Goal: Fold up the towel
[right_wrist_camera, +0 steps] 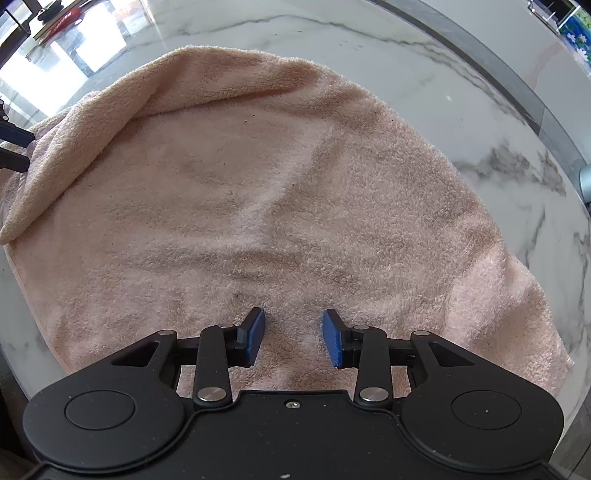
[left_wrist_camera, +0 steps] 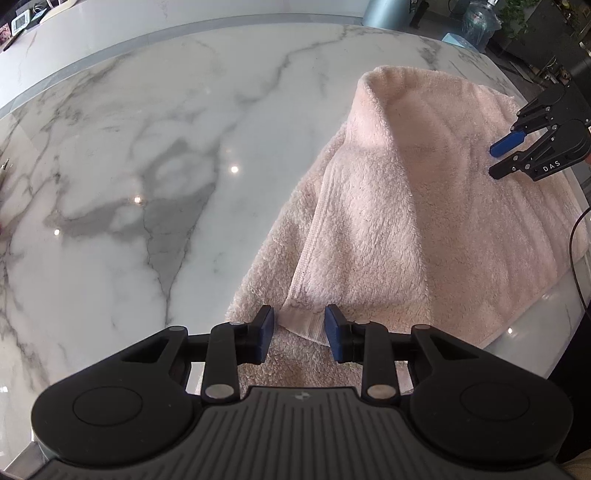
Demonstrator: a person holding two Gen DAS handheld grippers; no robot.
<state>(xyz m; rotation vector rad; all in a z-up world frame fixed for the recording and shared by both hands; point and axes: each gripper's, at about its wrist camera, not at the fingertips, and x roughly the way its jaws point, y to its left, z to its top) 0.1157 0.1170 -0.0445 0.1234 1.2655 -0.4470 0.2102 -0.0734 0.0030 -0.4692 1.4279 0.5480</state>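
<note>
A pale pink terry towel (left_wrist_camera: 424, 206) lies on the white marble table (left_wrist_camera: 129, 184), with one side flipped over into a loose fold. My left gripper (left_wrist_camera: 299, 332) is open, its blue pads on either side of the folded corner with the woven band. My right gripper (right_wrist_camera: 293, 338) is open and empty, low over the flat middle of the towel (right_wrist_camera: 277, 203). It also shows in the left wrist view (left_wrist_camera: 496, 160) at the towel's far right side. The flipped edge (right_wrist_camera: 110, 118) rises at the upper left in the right wrist view.
A grey strip (left_wrist_camera: 184, 33) runs along the far table edge. A large water bottle (left_wrist_camera: 480, 22) and furniture stand beyond the table at the back right. A black cable (left_wrist_camera: 576, 251) hangs at the right edge. Bare marble lies left of the towel.
</note>
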